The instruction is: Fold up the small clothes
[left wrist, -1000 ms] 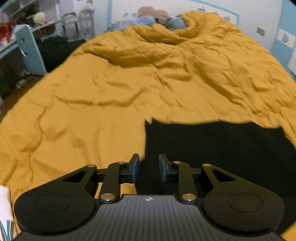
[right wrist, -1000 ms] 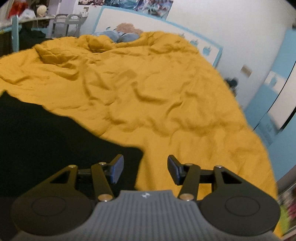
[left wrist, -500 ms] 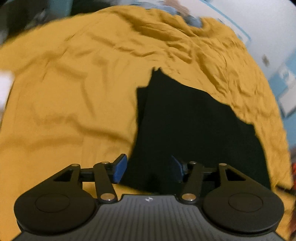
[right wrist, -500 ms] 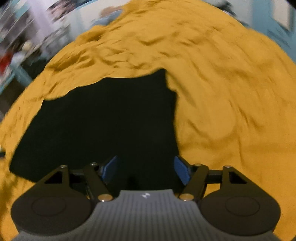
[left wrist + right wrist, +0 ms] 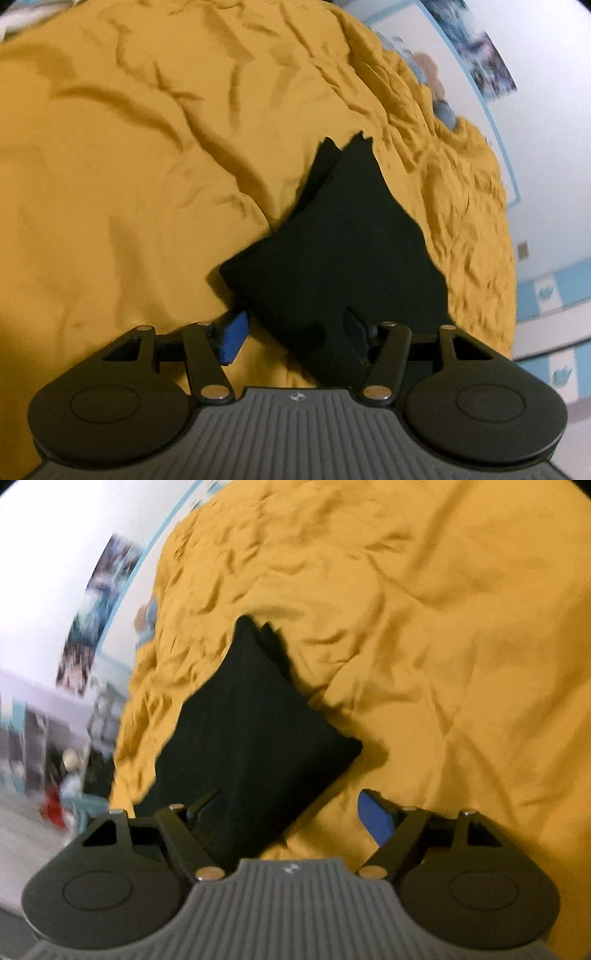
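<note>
A rumpled mustard-yellow cotton duvet (image 5: pixel 140 177) covers the bed ahead of both grippers, creased into many folds. Beyond it, to the right of the left gripper, rises a plain white wall (image 5: pixel 546 122) with a pale blue border strip and a blurred blue-toned poster (image 5: pixel 476 48). Left of the right gripper, indistinct grey shelving (image 5: pixel 40 738) stands in dim light.

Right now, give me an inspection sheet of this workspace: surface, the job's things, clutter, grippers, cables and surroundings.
Surface: wrinkled mustard-yellow duvet covering the bed.
Job's things: black fabric garment lying on the duvet, far corner showing two layers.
Clutter: blue and brown soft items at the far end of the bed, blurred.
Grippers: left gripper open at the garment's near edge; right gripper open at the near edge too.
Cables: nothing seen.
Surroundings: white wall with a blurred poster; blurred furniture beside the bed.
</note>
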The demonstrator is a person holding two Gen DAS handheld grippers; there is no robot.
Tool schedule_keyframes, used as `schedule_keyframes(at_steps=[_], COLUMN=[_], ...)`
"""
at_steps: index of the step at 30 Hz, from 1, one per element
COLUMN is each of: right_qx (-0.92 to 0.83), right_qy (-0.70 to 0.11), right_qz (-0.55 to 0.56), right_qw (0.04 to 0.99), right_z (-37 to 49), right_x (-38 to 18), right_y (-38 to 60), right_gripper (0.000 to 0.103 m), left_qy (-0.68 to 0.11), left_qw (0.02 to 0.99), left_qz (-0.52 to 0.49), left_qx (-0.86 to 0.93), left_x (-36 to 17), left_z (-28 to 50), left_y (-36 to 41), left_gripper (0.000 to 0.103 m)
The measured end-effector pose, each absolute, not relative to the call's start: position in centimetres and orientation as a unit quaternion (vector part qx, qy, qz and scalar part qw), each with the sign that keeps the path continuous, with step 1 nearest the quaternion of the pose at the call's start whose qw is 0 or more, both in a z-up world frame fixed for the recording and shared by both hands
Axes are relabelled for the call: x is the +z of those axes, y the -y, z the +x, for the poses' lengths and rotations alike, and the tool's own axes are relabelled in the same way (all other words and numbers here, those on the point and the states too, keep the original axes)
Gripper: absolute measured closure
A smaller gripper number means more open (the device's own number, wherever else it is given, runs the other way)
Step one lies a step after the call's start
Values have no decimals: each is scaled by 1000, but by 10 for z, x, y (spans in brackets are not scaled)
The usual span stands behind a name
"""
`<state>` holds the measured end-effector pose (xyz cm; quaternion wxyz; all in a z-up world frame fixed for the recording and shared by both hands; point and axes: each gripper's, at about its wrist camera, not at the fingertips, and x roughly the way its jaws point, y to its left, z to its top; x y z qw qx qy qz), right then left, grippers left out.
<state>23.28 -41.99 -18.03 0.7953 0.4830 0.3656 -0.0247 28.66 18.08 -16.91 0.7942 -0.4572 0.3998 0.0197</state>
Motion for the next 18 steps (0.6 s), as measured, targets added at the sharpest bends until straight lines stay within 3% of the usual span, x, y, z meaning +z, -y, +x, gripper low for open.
schedule_keyframes(at_steps=[4,5,6,7,9,18], right_qx=[-42,-46,-51,-54,-47,-14], right_qy=[-355,-356,-356,-355,-342,-354], right_qz=[498,496,495,497,496,396], right_qw=[790,790,791,790,797,847], right_z=[244,249,250,251,253,263], right_x=[-186,-188,-188,-189,-184,-98], right_y=[428,430,431,433,436,425], right_gripper=[47,58,72,78,97,101], left_qy=[-370,-366,-367,-365,-352,-351], left_qw=[790,790,792,795,805,884], left_qz=[-487,-490,-487,-483,-477,-308], left_qx=[38,39,45,48,42,34], left_x=[-180,-182,-182,-181,-174,-84], left_z=[289,290,292,294,294,295], left_y=[-189,-190,-190,-190,-190,-162], left_gripper=[49,56,68,82,91,97])
